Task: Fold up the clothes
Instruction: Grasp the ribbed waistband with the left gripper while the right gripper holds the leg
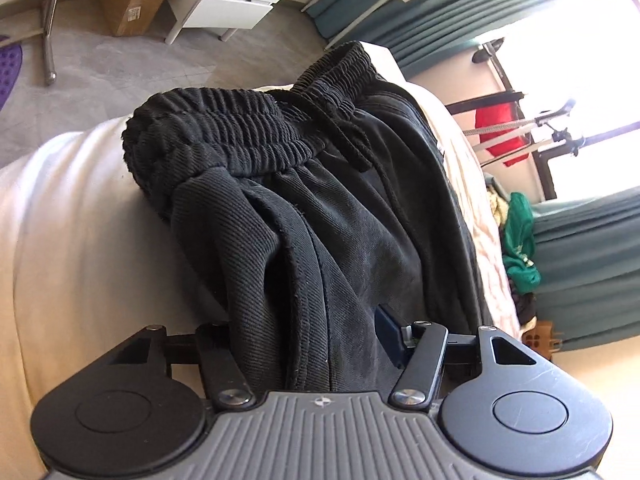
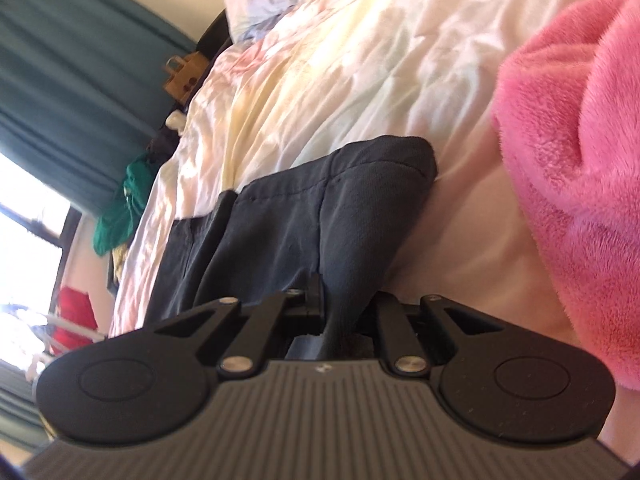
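The black trousers [image 1: 304, 200] lay on the bed [image 1: 68, 220], which had a pale cover, and everything here is placed relative to them. In the left wrist view, a cardboard box [image 1: 132, 0] and a white drawer unit [image 1: 236, 4] stood on the floor far beyond the waistband [image 1: 216, 128], which was gathered and bunched at the far end of the garment. The left gripper [image 1: 308, 344] was at the near end, its jaws set rather wide, with a thick fold of the trouser cloth between them. To the right of the trousers hung teal curtains [image 1: 580, 256].

In the right wrist view, a green garment [image 2: 120, 216] lay to the left beyond the trousers [image 2: 304, 208]. The right gripper [image 2: 344, 304] had its jaws narrow, pinching a ridge of dark cloth. A pink fleece [image 2: 576, 160] lay on the bed to the right, apart from the trousers.
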`<state>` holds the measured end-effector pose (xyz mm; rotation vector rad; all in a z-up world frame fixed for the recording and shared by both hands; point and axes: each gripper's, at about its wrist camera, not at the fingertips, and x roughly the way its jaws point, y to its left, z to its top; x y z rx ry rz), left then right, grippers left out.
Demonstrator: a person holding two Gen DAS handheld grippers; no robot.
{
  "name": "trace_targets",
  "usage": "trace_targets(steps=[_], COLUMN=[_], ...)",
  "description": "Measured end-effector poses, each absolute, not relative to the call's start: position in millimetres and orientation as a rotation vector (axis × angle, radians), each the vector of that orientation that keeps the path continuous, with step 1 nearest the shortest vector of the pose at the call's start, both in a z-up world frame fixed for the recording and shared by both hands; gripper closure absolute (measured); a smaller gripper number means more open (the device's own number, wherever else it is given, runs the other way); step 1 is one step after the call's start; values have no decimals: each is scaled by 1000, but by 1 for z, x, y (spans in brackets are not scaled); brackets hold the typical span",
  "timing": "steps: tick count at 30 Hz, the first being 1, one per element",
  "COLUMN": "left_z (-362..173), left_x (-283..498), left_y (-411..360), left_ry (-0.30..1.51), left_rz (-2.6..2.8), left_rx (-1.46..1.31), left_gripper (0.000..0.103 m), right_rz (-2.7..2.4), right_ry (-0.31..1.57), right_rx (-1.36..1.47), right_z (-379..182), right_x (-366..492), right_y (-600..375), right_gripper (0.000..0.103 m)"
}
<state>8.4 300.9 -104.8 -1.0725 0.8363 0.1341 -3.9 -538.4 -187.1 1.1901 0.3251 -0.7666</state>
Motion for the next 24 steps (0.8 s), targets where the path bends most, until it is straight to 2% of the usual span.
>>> trace_targets(steps=[4, 6, 7, 9, 11, 12, 13, 14, 15, 16, 19, 24], left_z=[-110, -112, -111, -111, -110, -109, -107, -105, -104, -102, -94, -75], left_x=[9, 12, 14, 16, 19, 19, 19, 19, 19, 18, 11, -8], left_y=[306, 306, 305, 304, 302, 302, 302, 302, 302, 303, 304, 305], left_ry=[835, 844, 844, 843, 841, 827, 811, 795, 777, 759, 679, 521], left_rz=[135, 136, 136, 136, 136, 135, 133, 131, 121, 111, 79, 26], left_rx=[-1123, -1124, -1114, -1092, -1071, -1066, -1062, -1058, -1059, -1060, -1072, -1097], left_gripper=[43, 43, 43, 43, 50, 53, 63, 80, 87, 90, 94, 95], right_rz=[-755, -751, -752, -747, -748, -748, -748, -748, -744, -734, -721, -703], right_ry=[262, 264, 269, 266, 261, 262, 263, 264, 269, 269, 254, 211], right_rx=[1284, 1307, 1312, 1317, 1315, 1313, 1312, 1310, 1302, 1291, 1249, 1202], right_z=[-196, -200, -202, -204, -204, -204, -204, -204, -203, -202, -193, -177], right_x=[-8, -8, -7, -6, -5, -5, -4, -4, -4, -5, -9, -20], right_y=[-544, -546, -547, -547, -546, -546, -545, -545, -545, -544, -542, -535], right_gripper=[89, 74, 64, 62, 62, 62, 64, 71, 82, 96, 96, 96])
